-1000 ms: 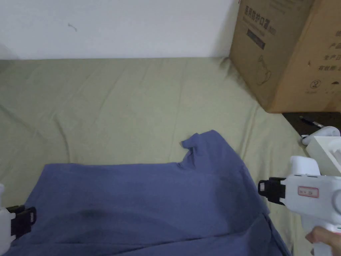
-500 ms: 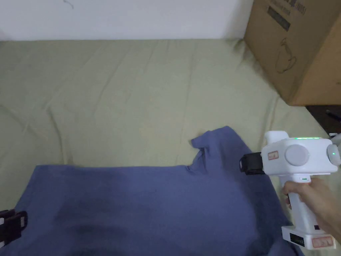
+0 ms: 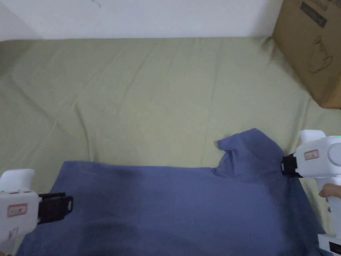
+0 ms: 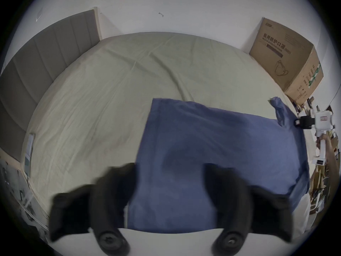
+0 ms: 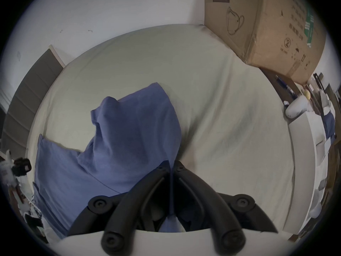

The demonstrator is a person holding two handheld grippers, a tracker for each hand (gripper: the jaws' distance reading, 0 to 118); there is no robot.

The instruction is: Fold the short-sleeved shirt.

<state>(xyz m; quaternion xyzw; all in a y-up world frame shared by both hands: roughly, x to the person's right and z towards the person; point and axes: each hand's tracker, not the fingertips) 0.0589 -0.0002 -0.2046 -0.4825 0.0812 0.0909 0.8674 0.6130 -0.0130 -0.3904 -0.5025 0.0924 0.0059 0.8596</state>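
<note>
- The right hand-held gripper (image 5: 172, 165) now has its jaws pressed together on the right edge of the blue shirt (image 3: 186, 206), near the sleeve (image 3: 248, 146); half a second ago it hovered above that cloth without a visible pinch
- The left hand-held gripper (image 4: 169, 189) has come in from the frame edge to the shirt's left edge; its jaws stand wide apart over the cloth and grip nothing
- The shirt lies spread across the near part of the bed (image 3: 150, 100), the right sleeve bunched up beyond the right hand-held gripper
- My reading: one side is secured and the other is about to be, so the first fold has not yet begun; the left jaws must close on the cloth before any lift
- Containers: a closed cardboard box (image 3: 313, 50) stands at the bed's far right corner, well apart from the shirt; its contents cannot be seen
</note>
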